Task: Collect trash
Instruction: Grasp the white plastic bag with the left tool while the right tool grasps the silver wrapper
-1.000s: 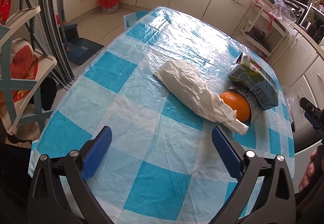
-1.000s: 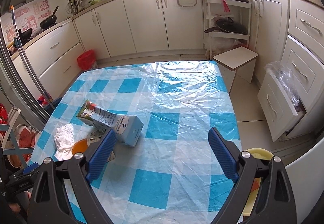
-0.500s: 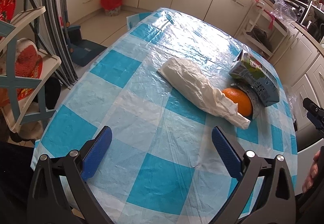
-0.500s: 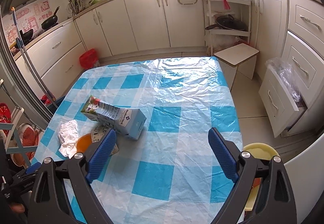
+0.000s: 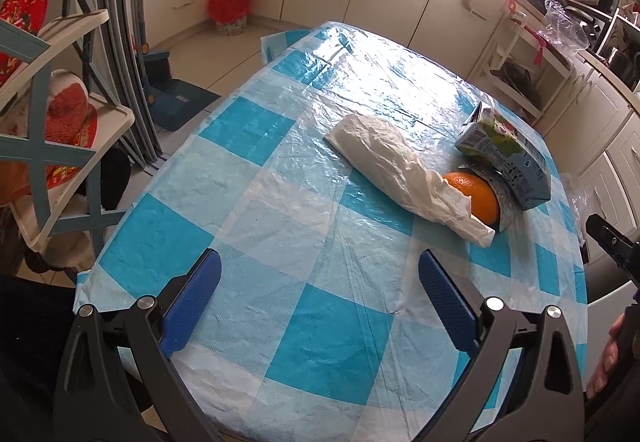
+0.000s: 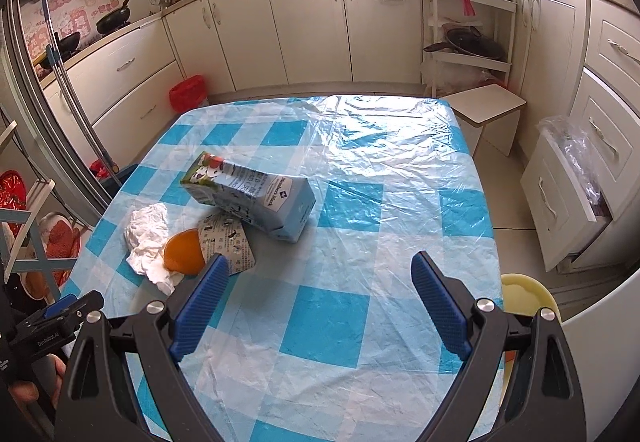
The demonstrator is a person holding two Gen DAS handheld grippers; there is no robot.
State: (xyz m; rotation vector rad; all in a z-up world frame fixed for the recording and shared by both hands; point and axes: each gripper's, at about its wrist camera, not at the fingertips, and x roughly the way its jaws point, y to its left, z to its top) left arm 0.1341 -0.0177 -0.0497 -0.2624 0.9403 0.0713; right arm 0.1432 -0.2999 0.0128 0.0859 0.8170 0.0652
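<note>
The left gripper point(image 5: 318, 296) gapes wide, holding nothing, above the near table point(image 5: 248, 210) edge; the right gripper point(image 6: 320, 302) likewise spread and empty; farther off lie a crumpled napkin point(image 5: 400, 170), an orange point(image 5: 478, 194) touching it, and a carton point(image 6: 256, 196).

Bare checked tablecloth point(image 5: 304, 330) lies ahead of both wide-open grippers; farther in, crumpled tissue point(image 5: 400, 166), orange point(image 5: 476, 194) and milk carton point(image 6: 256, 194) huddle together, blocking that patch.
</note>
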